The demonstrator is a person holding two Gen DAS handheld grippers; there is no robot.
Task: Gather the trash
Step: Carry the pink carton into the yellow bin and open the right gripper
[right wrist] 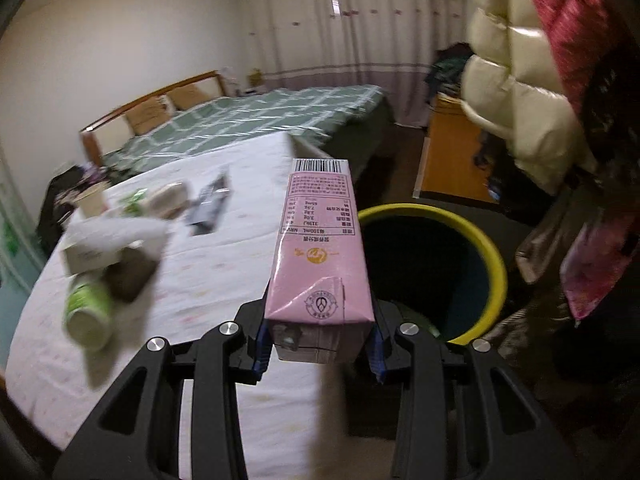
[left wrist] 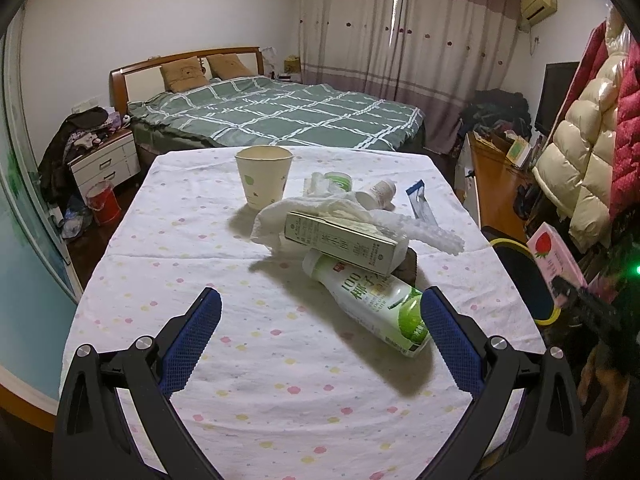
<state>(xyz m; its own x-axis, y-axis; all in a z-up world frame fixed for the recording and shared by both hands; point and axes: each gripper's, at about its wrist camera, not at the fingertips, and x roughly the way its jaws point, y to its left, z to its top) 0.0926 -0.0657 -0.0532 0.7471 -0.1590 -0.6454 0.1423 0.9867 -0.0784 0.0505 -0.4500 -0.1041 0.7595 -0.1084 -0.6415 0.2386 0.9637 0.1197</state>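
My right gripper is shut on a pink milk carton and holds it over the table's right edge, beside a yellow-rimmed trash bin. The carton and bin also show in the left wrist view. My left gripper is open and empty above the table. In front of it lie a green-and-white bottle, a white box, crumpled tissue, a paper cup and small containers.
The table has a white dotted cloth. A bed stands behind it. Puffy coats hang at the right, above a wooden cabinet. A red bucket sits on the floor at left.
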